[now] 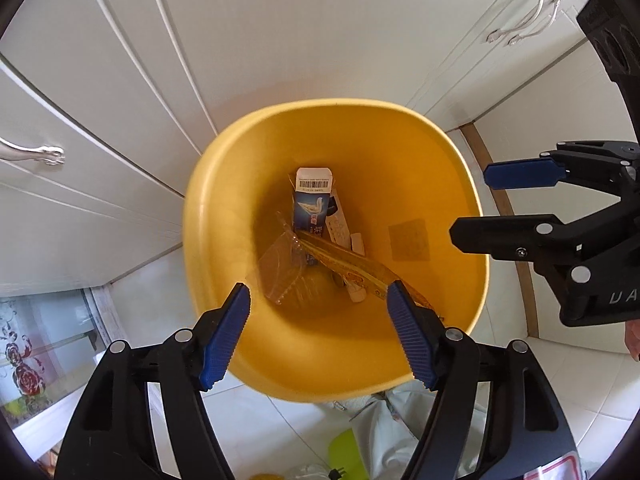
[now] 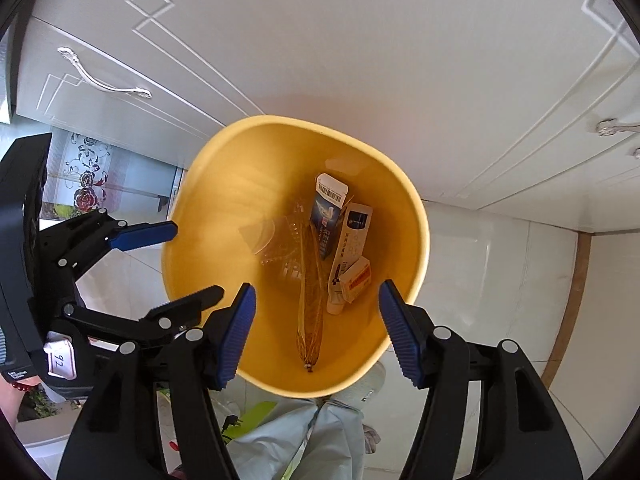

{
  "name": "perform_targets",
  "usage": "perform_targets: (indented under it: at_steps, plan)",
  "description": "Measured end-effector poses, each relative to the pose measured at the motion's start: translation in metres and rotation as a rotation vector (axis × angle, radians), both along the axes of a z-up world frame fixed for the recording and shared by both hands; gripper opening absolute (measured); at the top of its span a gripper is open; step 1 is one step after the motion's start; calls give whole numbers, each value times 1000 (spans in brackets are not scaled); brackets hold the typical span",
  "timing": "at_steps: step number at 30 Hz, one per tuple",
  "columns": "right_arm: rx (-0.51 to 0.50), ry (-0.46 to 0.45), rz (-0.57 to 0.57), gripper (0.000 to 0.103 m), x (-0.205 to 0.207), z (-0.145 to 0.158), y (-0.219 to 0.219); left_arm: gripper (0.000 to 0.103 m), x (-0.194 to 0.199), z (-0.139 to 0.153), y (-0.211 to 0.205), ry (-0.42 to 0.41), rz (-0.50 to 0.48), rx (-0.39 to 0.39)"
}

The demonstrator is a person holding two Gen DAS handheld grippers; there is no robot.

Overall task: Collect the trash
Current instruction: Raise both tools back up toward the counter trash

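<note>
Holding both grippers over yellow bin, you carry nothing. Left gripper: jaws spread, nothing between pads. Trash lies at bin bottom, left to right: clear plastic tray, blue-white carton, long yellow wrapper, small tube. All light; tray brittle, wrapper limp and slick, carton crushable. Take carton across its flat faces. Right gripper: jaws apart, empty.

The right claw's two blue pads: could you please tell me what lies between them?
Nothing is gripped: in the right wrist view, the right claw stands open over the yellow bin, framing the long amber wrapper inside.
</note>
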State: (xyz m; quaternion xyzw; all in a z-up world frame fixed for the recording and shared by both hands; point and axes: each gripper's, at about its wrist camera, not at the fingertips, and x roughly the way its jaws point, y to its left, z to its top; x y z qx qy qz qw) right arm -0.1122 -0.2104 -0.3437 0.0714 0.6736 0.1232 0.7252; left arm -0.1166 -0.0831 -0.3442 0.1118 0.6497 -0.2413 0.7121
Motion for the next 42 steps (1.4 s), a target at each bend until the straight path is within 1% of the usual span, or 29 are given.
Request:
perform_targets:
  at_steps: [3,7,9,11,15,17,18,23,27,31,33,36,42]
  plan:
    - [2,-13,-12,65,-3,12,-5,71,-1,15,4,-16,14,-8]
    - [5,-46,-40,65,-13,36,-9,71,-5,36,13,-33,48,-20]
    - [-28,-90,-43,65,-23,55,-7,71,-7,48,21,-37,92,-38]
    - [-58,-132,-43,65,-32,72,-6,71,-10,66,31,-56,160,-53]
    - [-130,-229,-66,65,-52,110,-9,71,-21,107,48,-130,276,-68]
    - [-155,-280,-88,65,-64,133,-10,71,-29,128,54,-167,301,-81]
    - [-172,-302,-99,65,-70,145,-11,71,-31,134,57,-178,307,-84]
    - [-233,-388,-127,65,-92,193,-9,74,-46,182,72,-254,325,-106]
    - [-238,-472,-151,65,-104,234,-10,76,-51,216,85,-320,333,-123]
    - [-221,-537,-177,65,-104,263,-15,76,-41,242,93,-378,346,-129]
    - [-220,-567,-186,65,-97,277,-16,76,-32,254,96,-402,357,-139]
    - [-220,-593,-190,66,-85,289,-16,77,-16,265,100,-427,364,-140]
    - [-201,-635,-175,68,-27,303,-26,77,30,286,104,-466,387,-136]
